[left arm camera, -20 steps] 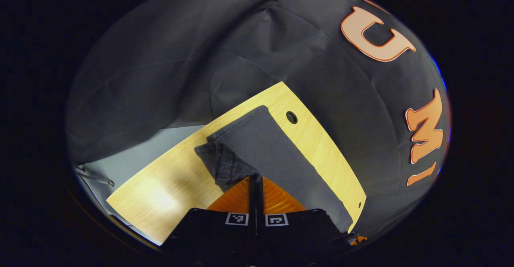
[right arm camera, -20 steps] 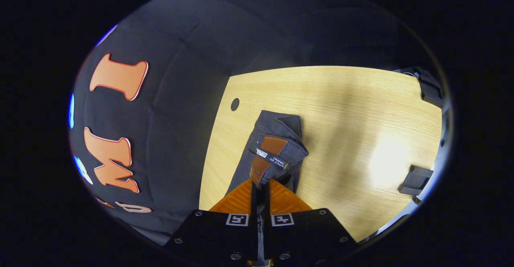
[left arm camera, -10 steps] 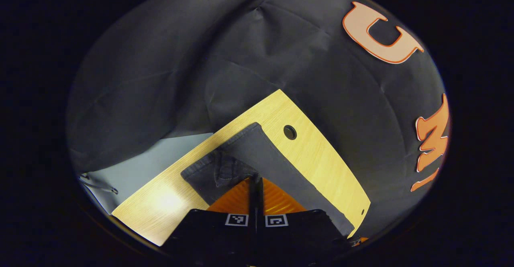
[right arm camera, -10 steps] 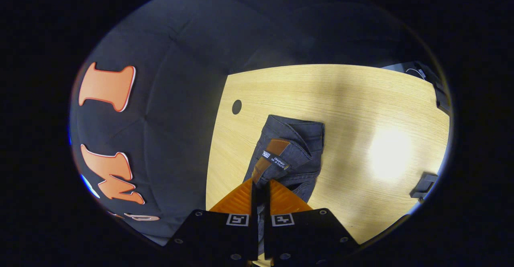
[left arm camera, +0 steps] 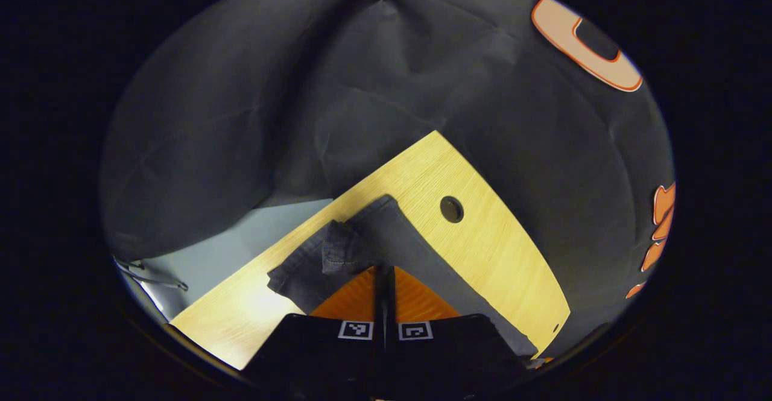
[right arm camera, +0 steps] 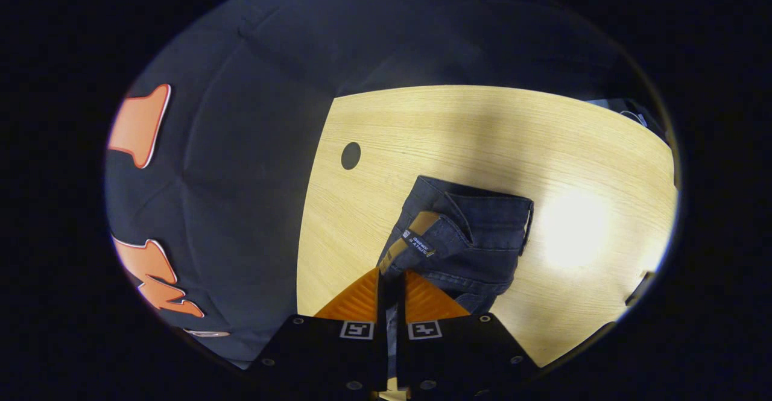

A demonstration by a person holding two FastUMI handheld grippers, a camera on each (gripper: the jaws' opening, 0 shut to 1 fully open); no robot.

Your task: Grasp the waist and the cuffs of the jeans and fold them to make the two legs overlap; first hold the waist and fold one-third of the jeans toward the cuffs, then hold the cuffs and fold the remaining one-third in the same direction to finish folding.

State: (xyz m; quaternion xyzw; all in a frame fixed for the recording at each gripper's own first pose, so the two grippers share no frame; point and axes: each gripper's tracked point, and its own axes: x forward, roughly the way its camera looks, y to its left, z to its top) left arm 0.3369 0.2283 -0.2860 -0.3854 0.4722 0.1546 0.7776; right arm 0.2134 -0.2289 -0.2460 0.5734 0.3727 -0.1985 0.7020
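Dark grey jeans (left arm camera: pixel 398 250) lie on a light wooden table (left arm camera: pixel 482 232). In the left gripper view the legs stretch as one long strip to the lower right, and my left gripper (left arm camera: pixel 383 268) is shut on a bunched fold of the cuff end. In the right gripper view the waist (right arm camera: pixel 470 232) with its brown leather patch (right arm camera: pixel 416 235) hangs bunched and lifted off the table. My right gripper (right arm camera: pixel 392 274) is shut on the waistband by the patch.
A round cable hole (right arm camera: pixel 350 155) sits in the table near its corner, also the hole (left arm camera: pixel 451 209) beside the legs. Black cloth walls close in behind the table. A pale floor (left arm camera: pixel 241 238) lies past the table edge. A bright glare spot (right arm camera: pixel 573 232) marks the tabletop.
The waist held by the right gripper has spread wider and shifted right over the table. The left gripper's fold has lowered and flattened, with the view tilting a little.
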